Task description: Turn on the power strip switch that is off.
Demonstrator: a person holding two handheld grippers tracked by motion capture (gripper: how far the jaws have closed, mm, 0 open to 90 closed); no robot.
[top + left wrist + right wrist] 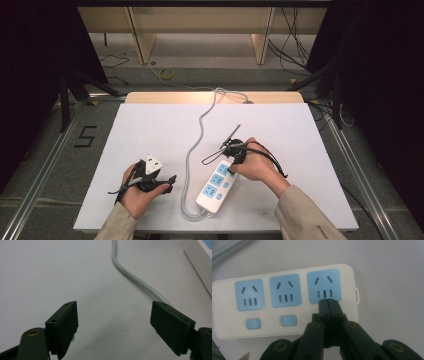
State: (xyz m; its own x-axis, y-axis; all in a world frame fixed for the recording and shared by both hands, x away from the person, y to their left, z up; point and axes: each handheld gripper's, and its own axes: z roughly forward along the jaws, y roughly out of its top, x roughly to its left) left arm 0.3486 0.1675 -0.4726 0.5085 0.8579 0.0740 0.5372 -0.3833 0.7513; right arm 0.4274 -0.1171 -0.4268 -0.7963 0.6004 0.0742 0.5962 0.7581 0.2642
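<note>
A white power strip [214, 186] with three blue sockets lies on the white table [150, 125]; its grey cable [192, 150] curves toward the far edge. My right gripper [328, 301] is shut with nothing between its jaws. Its tips rest on the strip [287, 272] at the lower edge of the end socket [324, 282], and hide what lies below it. Two blue switches [288, 320] show under the other sockets. In the high view the right gripper [231, 171] is over the strip's far end. My left gripper [115, 315] stands open and holds nothing, left of the cable [130, 275]. The left gripper [167, 182] rests on the table.
The strip's edge [200, 262] shows at the upper right of the left gripper view. Black wires [225, 142] trail from the right gripper. Beyond the table stand wooden furniture legs [142, 42] and loose floor cables [295, 50]. Dark curtains flank both sides.
</note>
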